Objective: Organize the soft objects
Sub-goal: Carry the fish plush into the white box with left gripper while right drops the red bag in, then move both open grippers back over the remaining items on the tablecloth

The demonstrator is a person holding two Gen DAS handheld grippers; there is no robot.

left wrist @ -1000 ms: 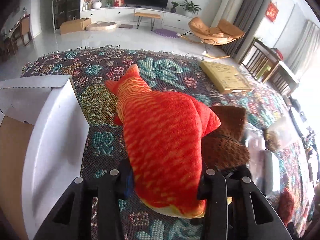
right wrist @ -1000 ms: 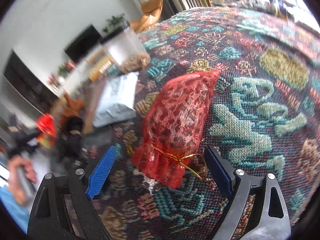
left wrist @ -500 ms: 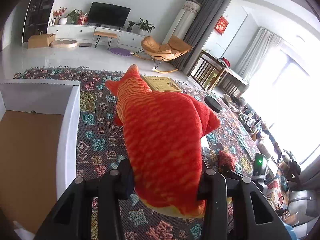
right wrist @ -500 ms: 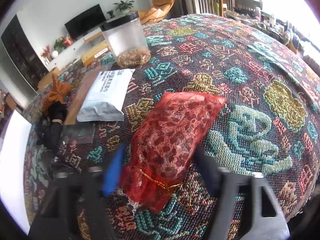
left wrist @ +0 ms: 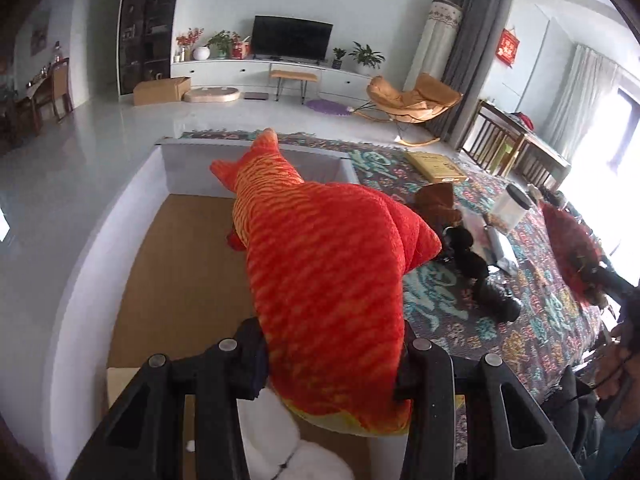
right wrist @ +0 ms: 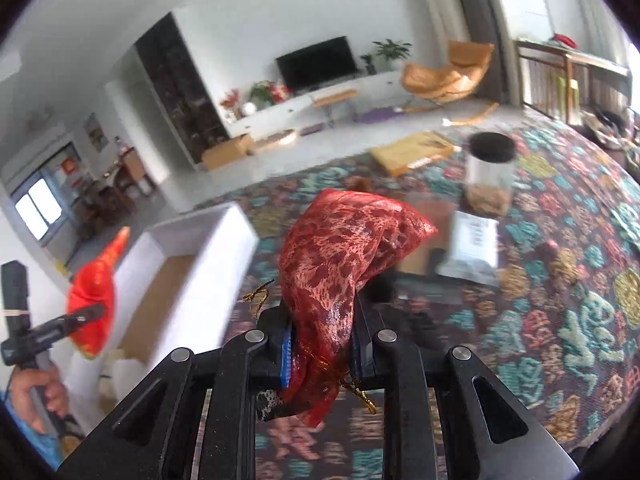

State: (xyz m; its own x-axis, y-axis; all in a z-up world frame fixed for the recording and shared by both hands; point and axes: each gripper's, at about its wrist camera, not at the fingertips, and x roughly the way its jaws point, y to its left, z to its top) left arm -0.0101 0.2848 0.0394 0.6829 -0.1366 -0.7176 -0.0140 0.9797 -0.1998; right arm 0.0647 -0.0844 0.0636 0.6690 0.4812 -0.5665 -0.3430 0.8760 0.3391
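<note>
Because the orange plush fish [left wrist: 320, 280] hung clenched in the left tool [left wrist: 332, 364], its long axis ran straight ahead from the jaws, tail farthest out. Beneath and ahead of that tool lay the open white box [left wrist: 80, 240], so in the left wrist view this hand was judged the nearer to a drop, pitched downward.

In the right wrist view, the right tool [right wrist: 322, 350] gripped the red lace pouch [right wrist: 340, 248] by its tied neck, raised off the patterned surface [right wrist: 560, 320]; the box [right wrist: 208, 248] lay to its left.
</note>
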